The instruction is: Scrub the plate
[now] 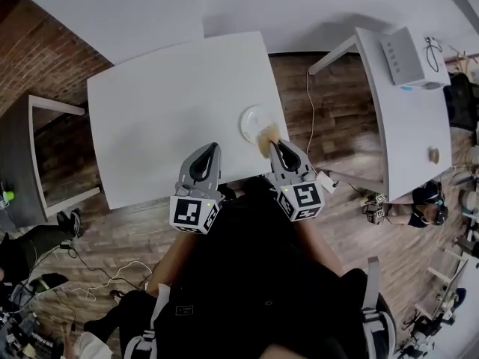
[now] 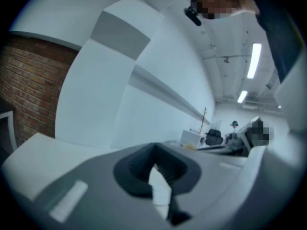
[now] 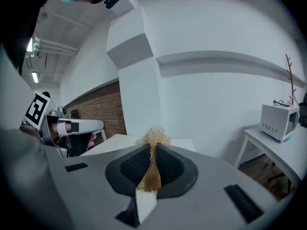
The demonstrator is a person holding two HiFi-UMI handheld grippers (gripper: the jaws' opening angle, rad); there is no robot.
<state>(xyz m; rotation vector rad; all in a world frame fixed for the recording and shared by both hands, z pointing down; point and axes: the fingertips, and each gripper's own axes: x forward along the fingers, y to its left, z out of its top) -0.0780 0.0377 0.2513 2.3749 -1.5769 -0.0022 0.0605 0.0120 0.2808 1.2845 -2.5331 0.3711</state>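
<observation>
Two risks I am weighing: the plate (image 1: pixel 253 120) is lying loose on the bench (image 1: pixel 157 111), just ahead of the right gripper (image 1: pixel 278 148) and near the bench edge. A hard push could be sliding it off. The left gripper (image 1: pixel 209 151), jaws together and empty, is hanging well to its left, not steadying it. Right jaws are clamping a wiry scouring pad (image 3: pixel 152 139). Being round, the plate is showing no long axis; it is facing up.
</observation>
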